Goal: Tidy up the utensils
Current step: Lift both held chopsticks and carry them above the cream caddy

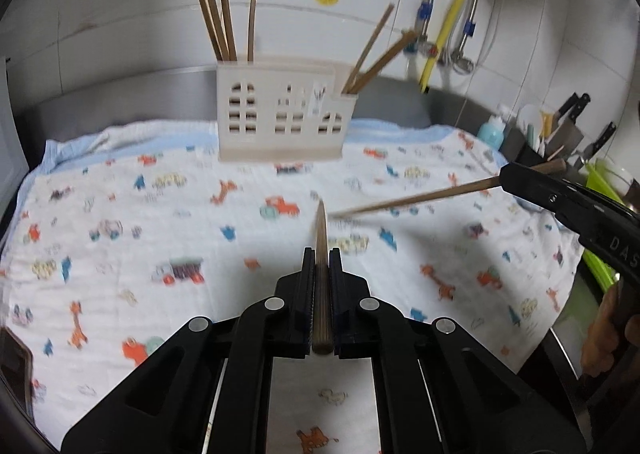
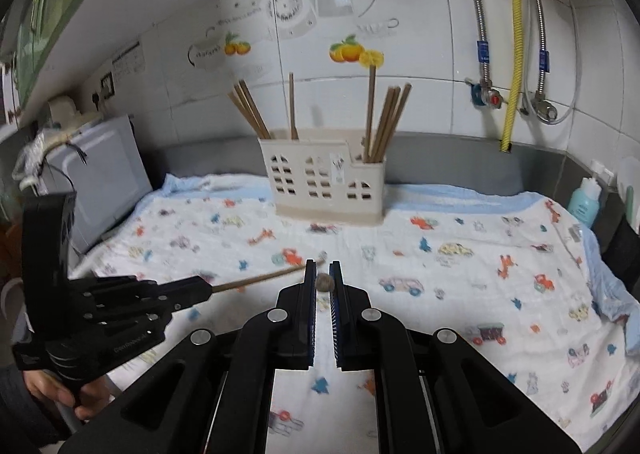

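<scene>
Chopstick [image 1: 321,274] clamped lengthwise between left gripper [image 1: 321,254] fingers; second chopstick [image 2: 324,282] pinched end-on by right gripper [image 2: 323,268], both above the cloth-covered tabletop [image 1: 160,214]. Probably mid-carry toward the holder [image 1: 282,110]. Next: tip upright, aimed over a compartment, clear of standing sticks. Open room all around; wall close behind.

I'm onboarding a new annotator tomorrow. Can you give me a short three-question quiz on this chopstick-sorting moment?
1. True or false: the left tool is shut on a chopstick.
2. What does the right tool hold?
A. spoon
B. chopstick
C. nothing
3. Fill in: the holder stands on a printed ____.

Key: 1 true. 2 B, its chopstick is seen end-on. 3 cloth.
</scene>
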### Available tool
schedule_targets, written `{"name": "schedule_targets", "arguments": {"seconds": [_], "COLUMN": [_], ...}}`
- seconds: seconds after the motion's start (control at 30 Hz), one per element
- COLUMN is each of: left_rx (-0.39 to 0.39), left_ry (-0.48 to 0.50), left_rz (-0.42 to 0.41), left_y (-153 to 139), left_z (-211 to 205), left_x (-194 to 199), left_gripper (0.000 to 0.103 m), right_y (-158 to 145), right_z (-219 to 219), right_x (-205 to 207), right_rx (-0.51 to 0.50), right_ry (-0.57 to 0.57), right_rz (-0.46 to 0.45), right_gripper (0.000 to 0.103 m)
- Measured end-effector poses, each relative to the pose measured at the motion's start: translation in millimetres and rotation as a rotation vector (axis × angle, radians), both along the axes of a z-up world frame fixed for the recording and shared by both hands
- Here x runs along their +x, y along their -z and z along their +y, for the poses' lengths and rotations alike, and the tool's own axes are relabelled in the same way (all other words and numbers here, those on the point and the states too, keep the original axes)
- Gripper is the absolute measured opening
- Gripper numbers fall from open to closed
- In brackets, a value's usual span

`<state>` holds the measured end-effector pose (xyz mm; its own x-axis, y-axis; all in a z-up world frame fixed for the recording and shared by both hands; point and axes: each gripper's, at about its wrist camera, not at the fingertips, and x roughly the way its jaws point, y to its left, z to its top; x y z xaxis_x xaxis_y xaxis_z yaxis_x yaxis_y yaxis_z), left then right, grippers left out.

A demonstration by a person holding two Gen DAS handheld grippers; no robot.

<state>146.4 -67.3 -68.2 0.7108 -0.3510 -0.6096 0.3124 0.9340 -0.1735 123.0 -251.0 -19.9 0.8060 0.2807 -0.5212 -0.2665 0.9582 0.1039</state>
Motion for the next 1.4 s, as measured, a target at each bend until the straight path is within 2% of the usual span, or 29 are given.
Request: {"name": "schedule_targets", "arguments": {"seconds": [0.3, 0.5, 0.7, 1.03, 1.2, 1.4], "left_rx": [0.011, 0.026, 0.005, 0.013, 0.032, 0.041], "left_ry": [0.030, 0.039, 0.047, 0.066, 0.071, 0.064], "left_rz": [-0.088, -0.105, -0.113, -0.161, -0.201, -0.264], "left_y": [-28, -35, -42, -75, -95, -122], "left_z": [2, 2, 6, 5, 4, 3], "left_x": [6, 16, 28, 42, 49, 55], "left_gripper": [0.006, 0.005, 0.005, 0.005, 0.005, 0.005], "right_y": [-38, -62, -93, -145, -161, -163], "right_z": [4, 0, -3, -2, 6, 11], "right_x": [17, 35, 47, 73, 93, 125], "right_rx": [-0.002, 0.010, -0.013, -0.029, -0.070, -0.123], "right_ry": [-0.036, -0.042, -0.041, -0.041, -0.018, 0.002], "right_rz": [-0.019, -0.029, -0.063, -0.145, -0.173, -0.144], "right_gripper": [0.006, 0.006, 0.006, 0.006, 0.006, 0.006]}}
